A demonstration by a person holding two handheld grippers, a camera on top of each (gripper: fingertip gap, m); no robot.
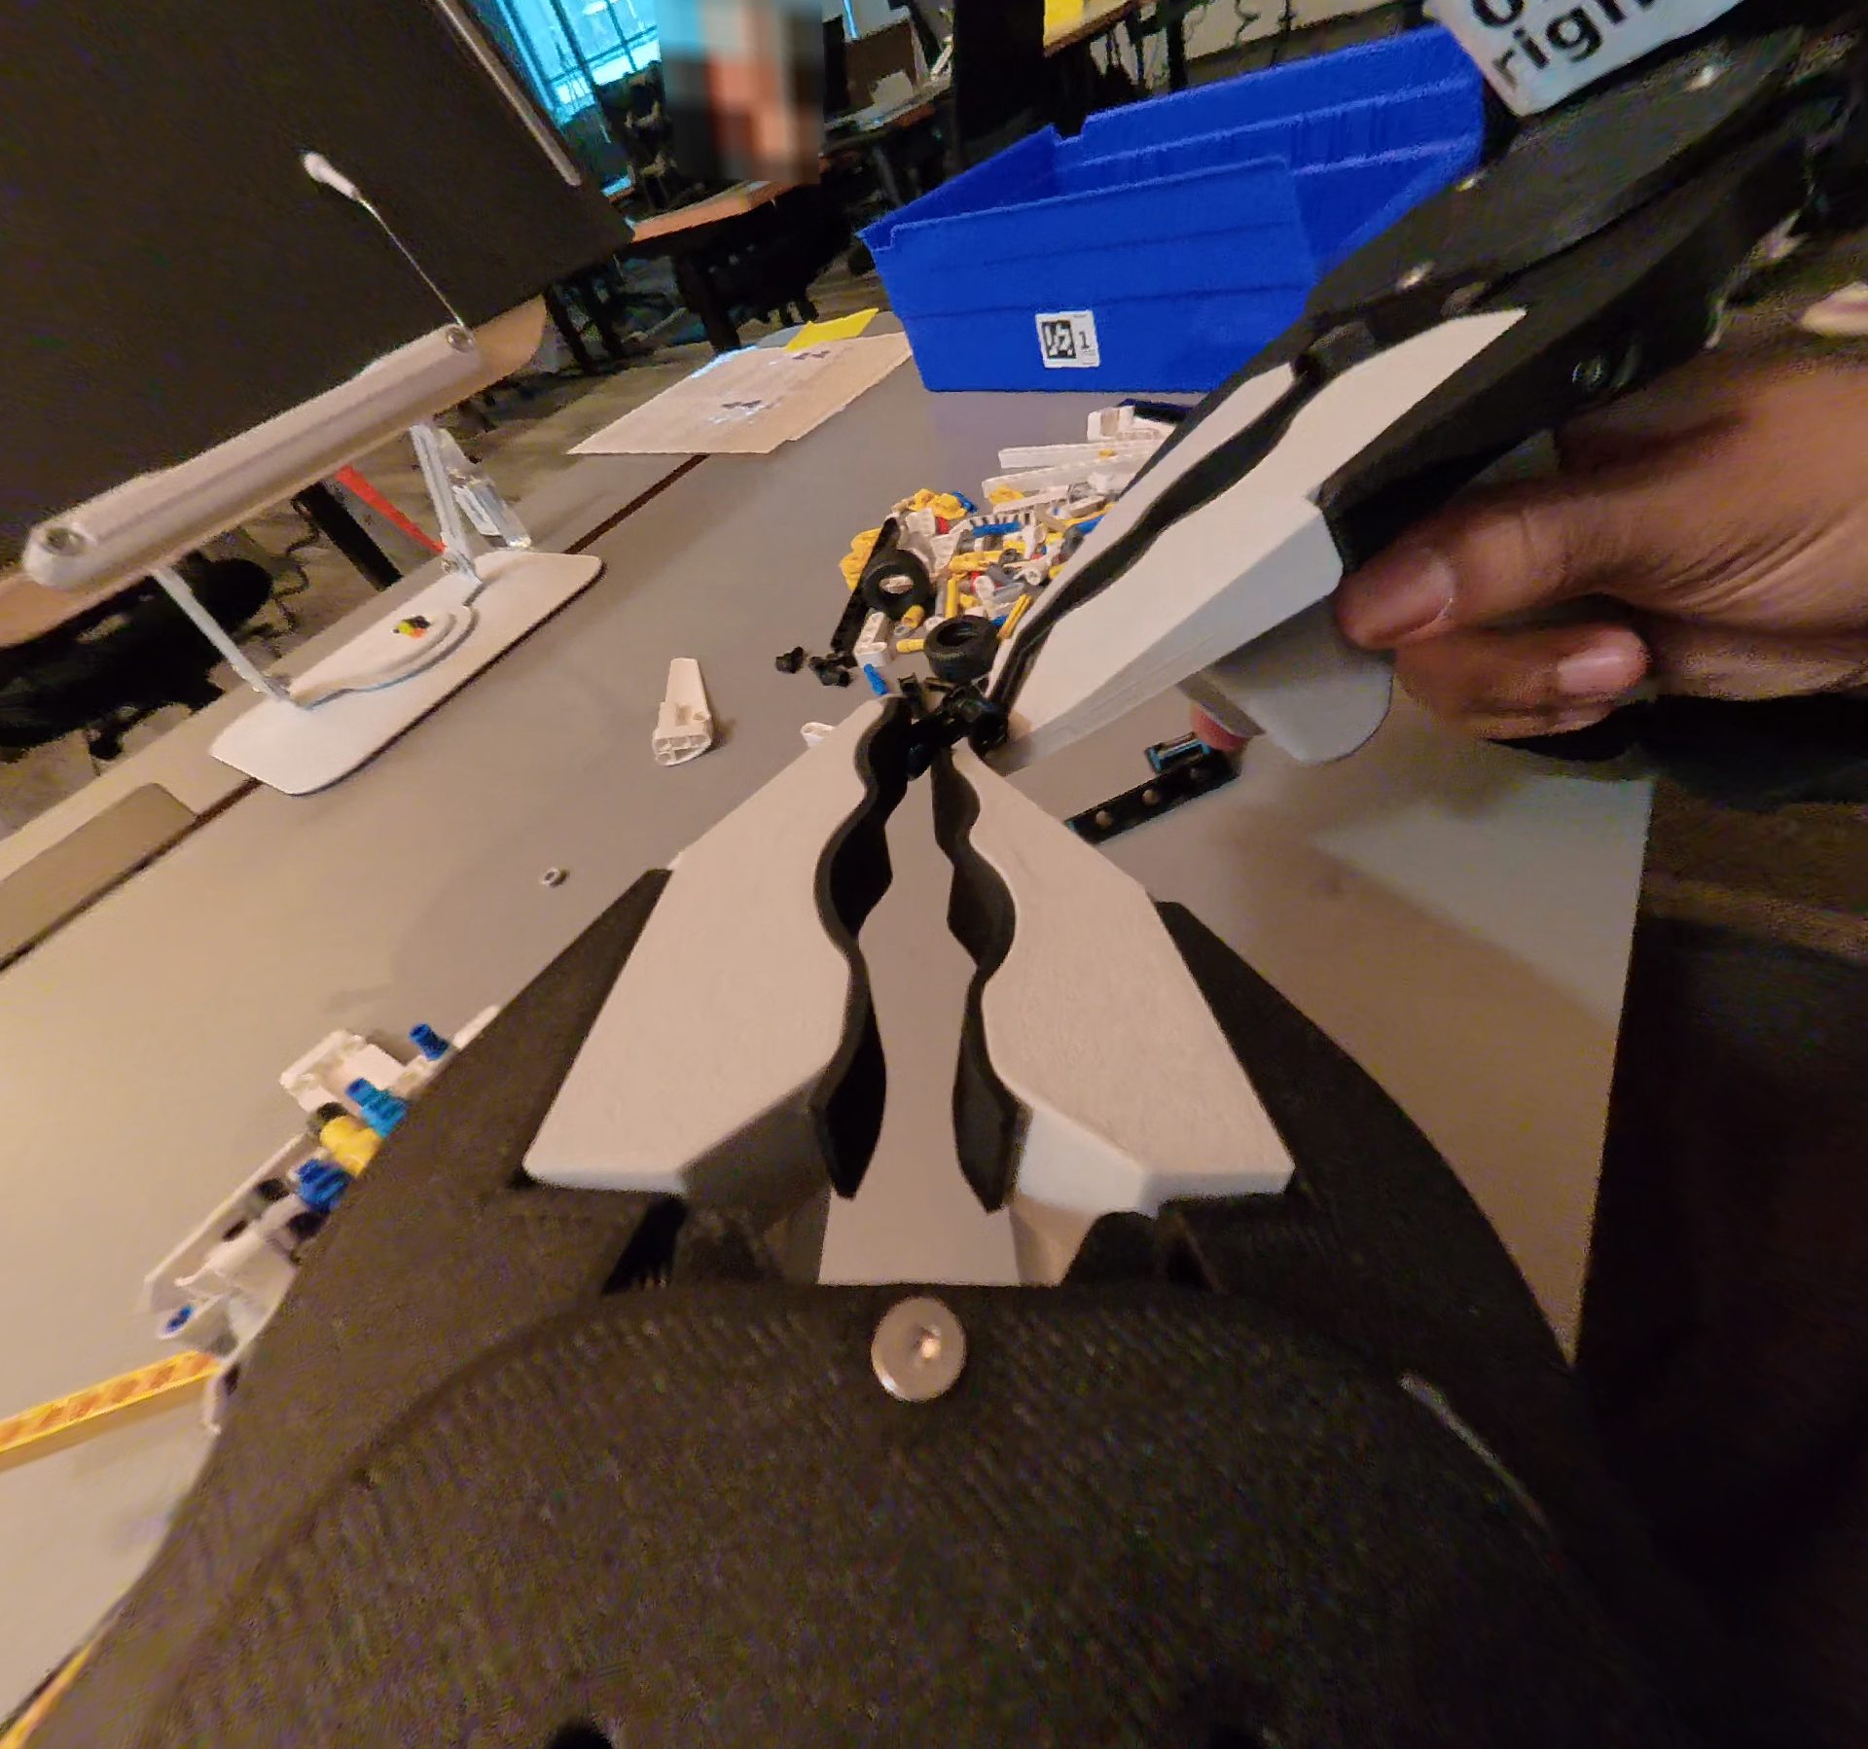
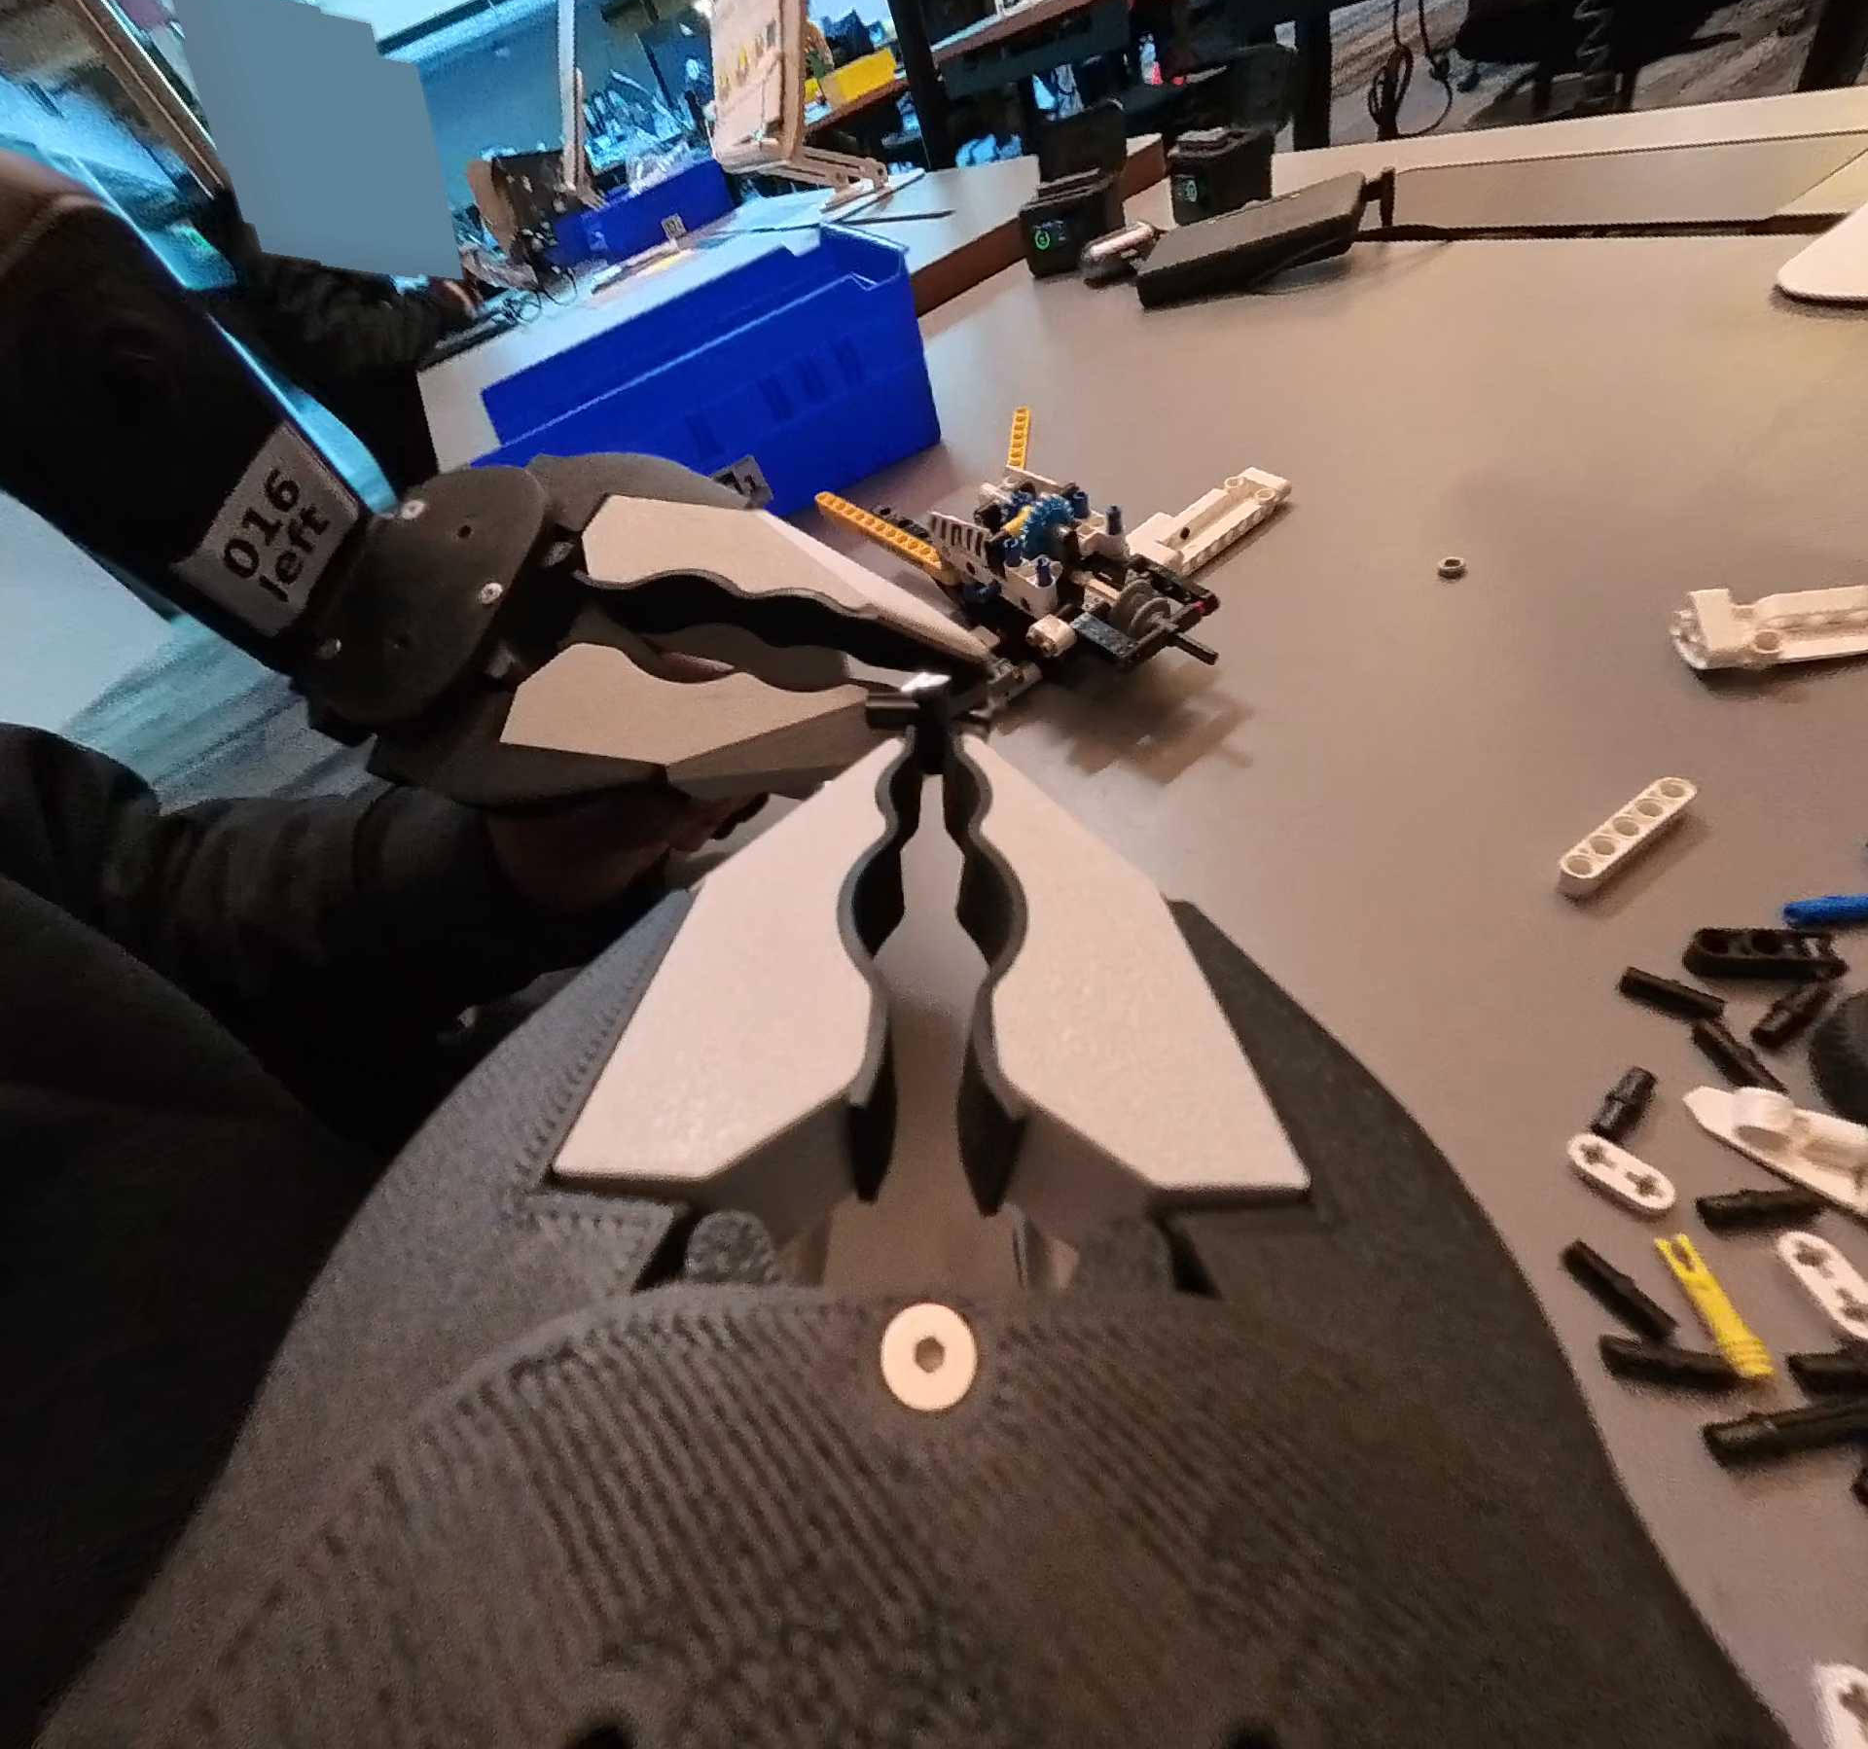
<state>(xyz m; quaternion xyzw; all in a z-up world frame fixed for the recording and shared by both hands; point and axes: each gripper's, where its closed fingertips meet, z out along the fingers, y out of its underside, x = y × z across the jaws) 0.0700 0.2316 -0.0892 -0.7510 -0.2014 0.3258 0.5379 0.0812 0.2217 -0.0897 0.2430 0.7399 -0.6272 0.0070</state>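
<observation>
Where the 2 grippers meet: tip to tip over the grey table (image 2: 1466, 447), on the near side of the blue bin (image 1: 1112, 286) and well clear of it.
Thing in between: a small black piece (image 2: 895, 705), off the table as far as I can see, with both sets of tips on it. Can't tell if it's 1 part or 2 stuck together.
Left gripper (image 1: 915, 725): jaws nearly closed, tips pinching the black piece from its own end.
Right gripper (image 2: 930, 740): also squeezed down narrow, with a stem of the piece caught between its pads.
Long axis: from the right wrist view, the piece's bar runs crosswise to the right fingers and roughly in line with the left ones, so the 2 grippers come at it at an angle to each other.
Who's nearer: neither really, both are already touching it.
Loose parts pile (image 1: 970, 538): between the bin and the gripper tips, with a black tyre (image 1: 960, 644) just beyond the tips.
Half-built model (image 2: 1071, 569): in front of the bin, just past the left tips, not touched by either gripper as far as I can see.
</observation>
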